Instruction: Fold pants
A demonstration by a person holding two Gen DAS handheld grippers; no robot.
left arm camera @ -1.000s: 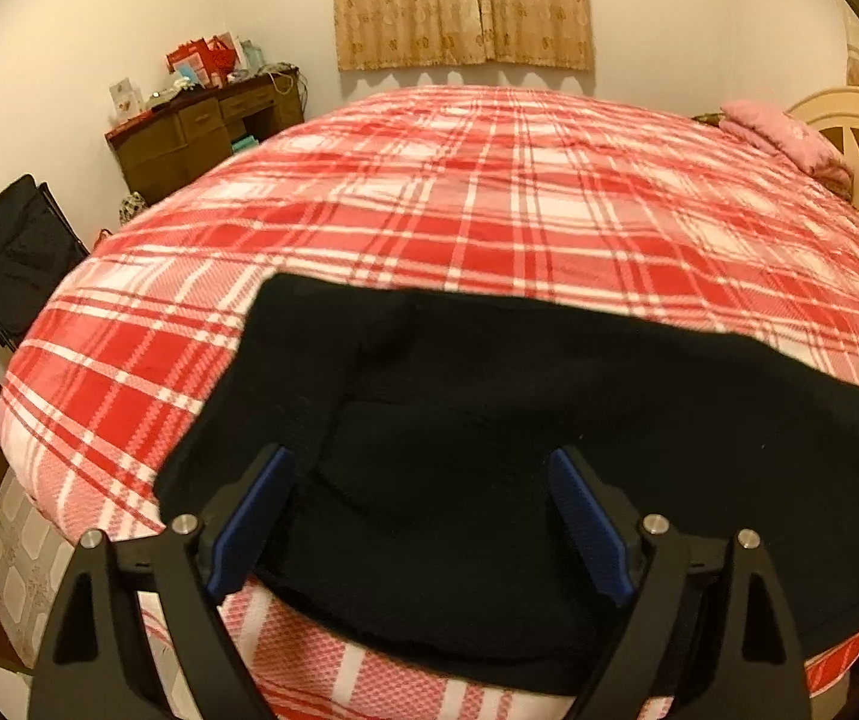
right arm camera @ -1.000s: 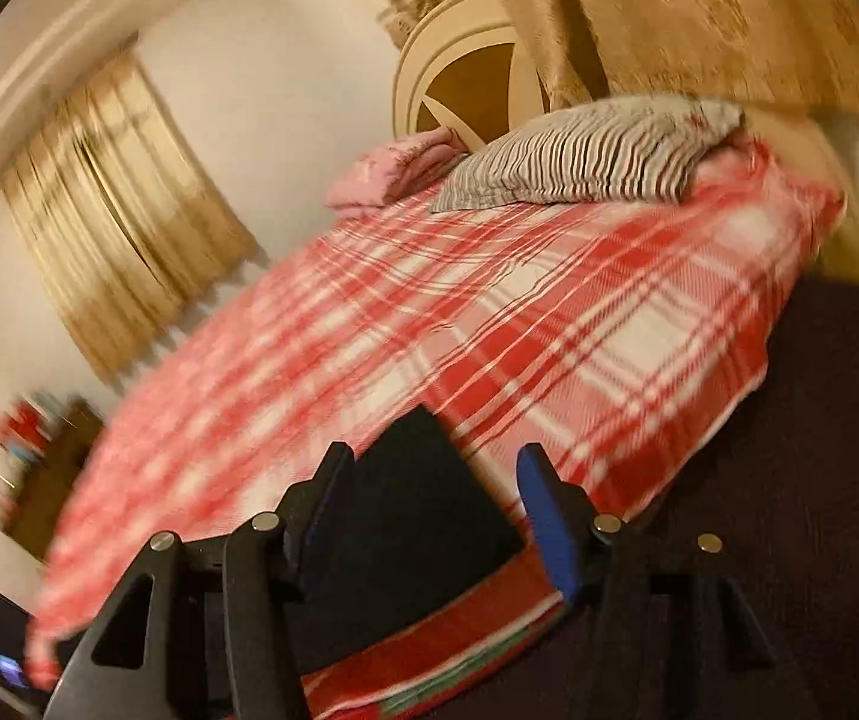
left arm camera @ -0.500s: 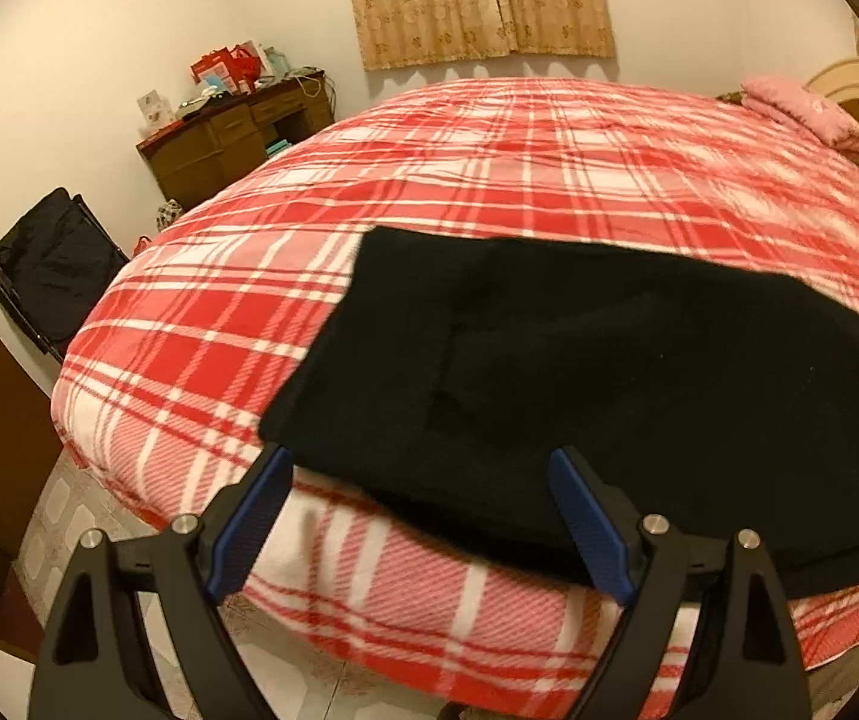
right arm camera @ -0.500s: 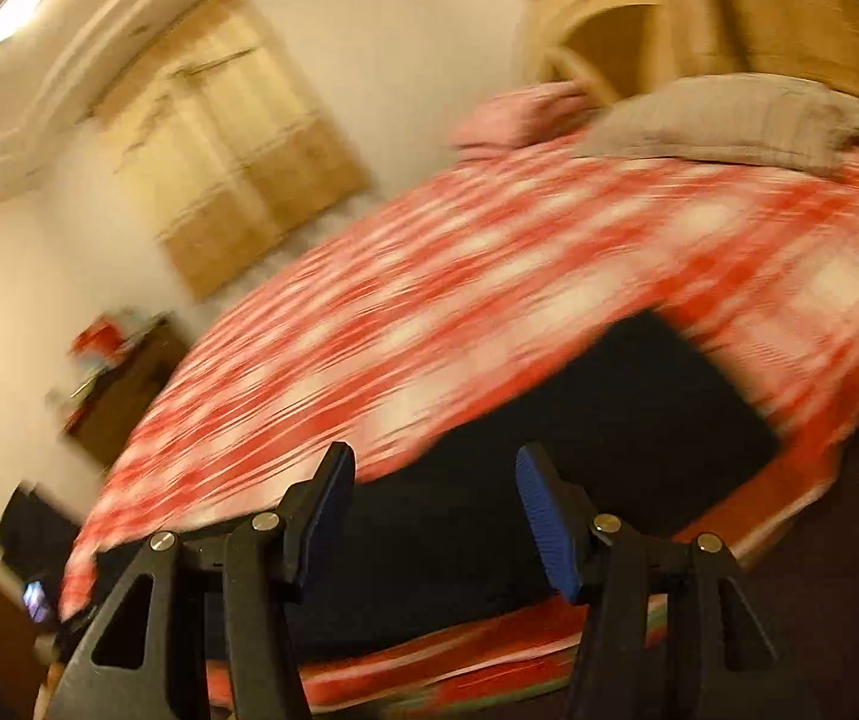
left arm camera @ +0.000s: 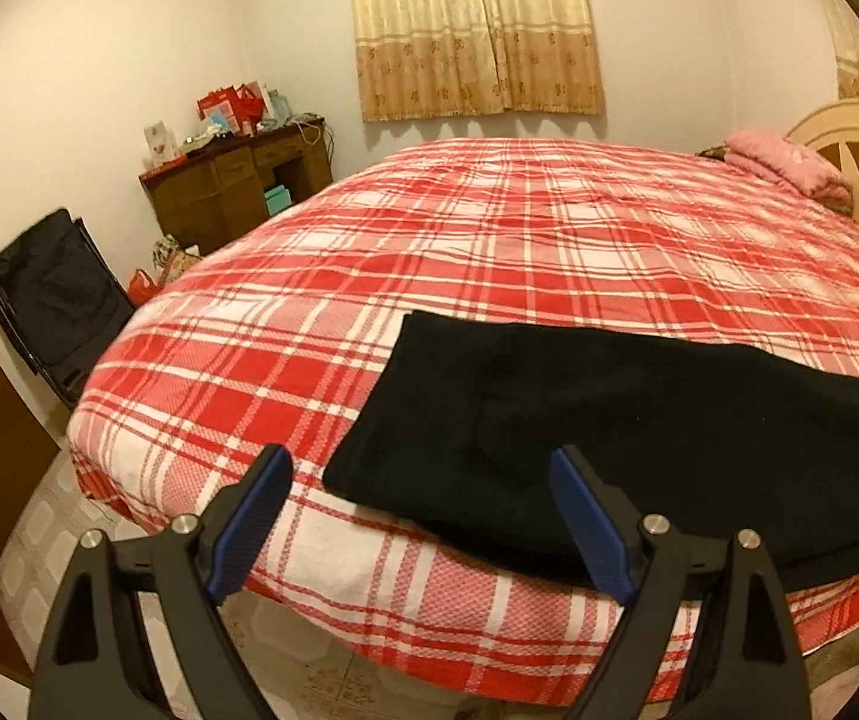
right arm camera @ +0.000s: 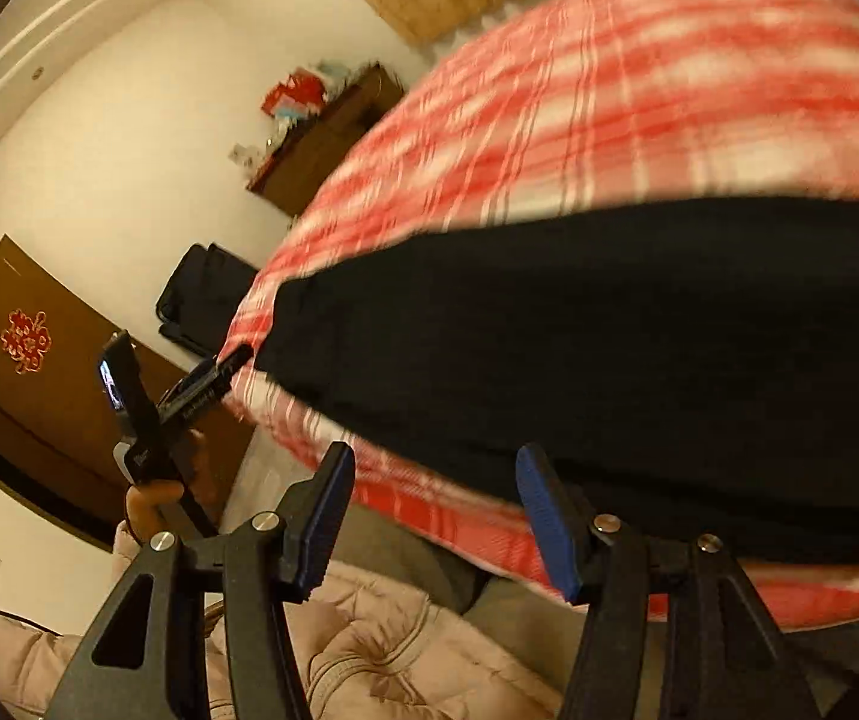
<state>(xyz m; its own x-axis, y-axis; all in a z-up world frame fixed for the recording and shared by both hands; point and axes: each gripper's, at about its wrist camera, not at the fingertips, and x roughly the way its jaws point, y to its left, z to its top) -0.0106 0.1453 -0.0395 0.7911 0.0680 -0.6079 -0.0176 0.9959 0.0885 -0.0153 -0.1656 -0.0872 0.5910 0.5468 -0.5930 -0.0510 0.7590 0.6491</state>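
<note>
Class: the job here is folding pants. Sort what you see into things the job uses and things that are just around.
Used:
black pants
left gripper, open
right gripper, open
plaid bed

Just around:
pink blanket
wooden desk
black chair
curtain

Left gripper (left arm camera: 420, 516) angled downward, jaws spread wide, nothing between the blue pads (left arm camera: 588, 531). Right gripper (right arm camera: 432, 516) also tilted down, jaws parted and empty. A hand (right arm camera: 156, 495) grips the left gripper's handle, seen from the right wrist.

The black pants (left arm camera: 639, 420) run past the right picture edge in both views, and the plaid bedspread (right arm camera: 639, 90) is blurred in the right wrist view.
</note>
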